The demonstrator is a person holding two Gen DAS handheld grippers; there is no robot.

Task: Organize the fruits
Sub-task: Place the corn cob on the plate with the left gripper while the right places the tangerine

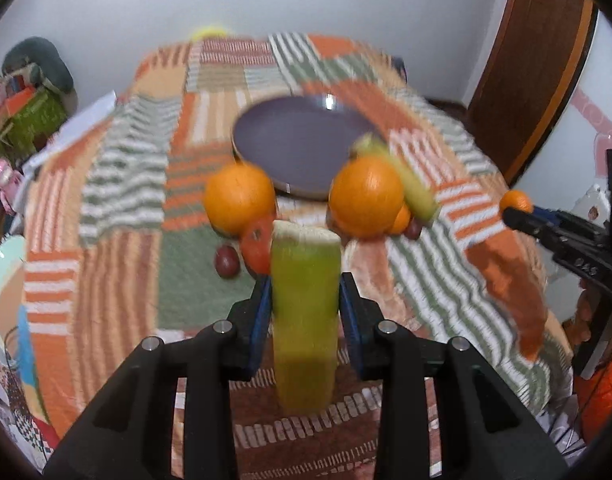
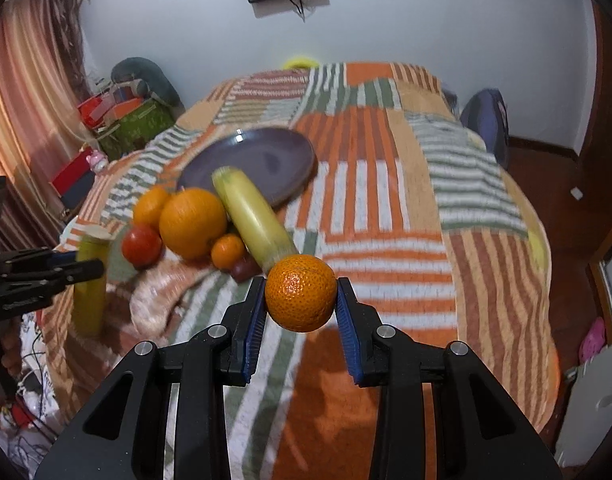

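Fruits: left gripper (image 1: 306, 292) jaws clamp upright green-yellow piece (image 1: 306, 312); right gripper (image 2: 300, 300) jaws grip mandarin (image 2: 300, 298).

No readable text, label, brand or number anywhere in either view. Faint pale marks on the side of the right gripper (image 1: 513, 216), seen from the left wrist camera, too blurred to make out.

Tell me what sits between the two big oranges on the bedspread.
In the left wrist view, only the near rim of the purple plate and bare bedspread show between the left orange and right orange.
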